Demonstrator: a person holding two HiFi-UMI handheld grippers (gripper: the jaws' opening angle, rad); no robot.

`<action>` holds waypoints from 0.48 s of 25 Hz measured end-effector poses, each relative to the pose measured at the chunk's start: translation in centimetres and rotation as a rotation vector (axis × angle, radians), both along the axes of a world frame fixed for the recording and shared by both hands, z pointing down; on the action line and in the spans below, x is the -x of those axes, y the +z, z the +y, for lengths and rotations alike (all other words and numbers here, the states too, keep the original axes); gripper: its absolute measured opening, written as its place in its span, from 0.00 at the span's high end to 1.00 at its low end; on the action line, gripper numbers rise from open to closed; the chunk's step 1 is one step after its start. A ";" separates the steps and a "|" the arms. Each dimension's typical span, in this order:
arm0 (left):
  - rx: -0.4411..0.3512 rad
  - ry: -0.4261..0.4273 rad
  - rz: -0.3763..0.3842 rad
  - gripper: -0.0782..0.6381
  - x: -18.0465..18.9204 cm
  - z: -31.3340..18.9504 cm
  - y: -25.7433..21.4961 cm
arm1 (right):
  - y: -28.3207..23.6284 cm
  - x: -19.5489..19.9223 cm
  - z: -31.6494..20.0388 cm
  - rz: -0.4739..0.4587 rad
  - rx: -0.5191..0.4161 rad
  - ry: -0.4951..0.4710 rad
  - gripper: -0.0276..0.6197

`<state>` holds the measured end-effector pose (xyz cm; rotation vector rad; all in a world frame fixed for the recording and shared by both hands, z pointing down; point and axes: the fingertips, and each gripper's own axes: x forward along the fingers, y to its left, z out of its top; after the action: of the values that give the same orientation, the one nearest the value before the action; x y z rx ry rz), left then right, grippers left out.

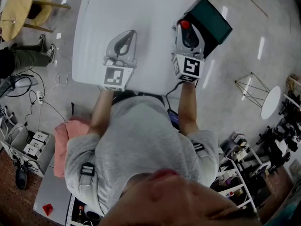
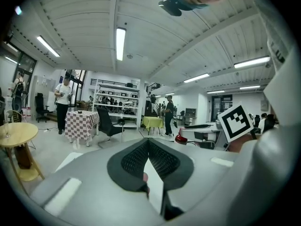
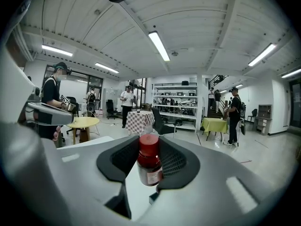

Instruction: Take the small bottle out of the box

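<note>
- Glass-like small bottle (image 3: 149, 169), dark red with a pale label and a round red cap (image 3: 148, 147), stands upright between the black ribbed pads (image 3: 178, 163) of the right gripper (image 3: 149, 142), which are clamped on its sides.
- From the head view the bottle sits just beside the left face of the box (image 1: 214, 21), at that gripper's tips.
- Box is a dark, flat-sided block with a teal top face, set at the right edge of the table (image 1: 141, 13).
- Left gripper (image 2: 148, 141) has its jaws drawn together at the tips, with nothing between them; its shell is smooth pale grey plastic.
- Table top is plain, matte white with rounded corners, and a broad stretch of it lies ahead of the left gripper.
- Glossy grey floor (image 1: 263, 18) surrounds the table, with the near edge just under both marker cubes (image 1: 188, 67).
</note>
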<state>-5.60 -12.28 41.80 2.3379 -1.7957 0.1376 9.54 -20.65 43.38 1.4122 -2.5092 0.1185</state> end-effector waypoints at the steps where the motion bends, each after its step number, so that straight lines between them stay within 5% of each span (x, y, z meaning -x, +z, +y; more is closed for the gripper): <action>1: -0.002 -0.009 0.000 0.87 0.5 0.3 -0.1 | -0.1 0.6 0.3 -0.001 -0.004 -0.009 0.76; 12: -0.010 -0.108 -0.004 0.87 5.8 4.0 -0.8 | -1.1 7.3 4.1 -0.010 -0.008 -0.143 0.76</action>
<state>-11.39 -8.23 41.00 2.2418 -1.9240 0.1188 2.29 -16.60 42.26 1.2325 -2.6117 0.0880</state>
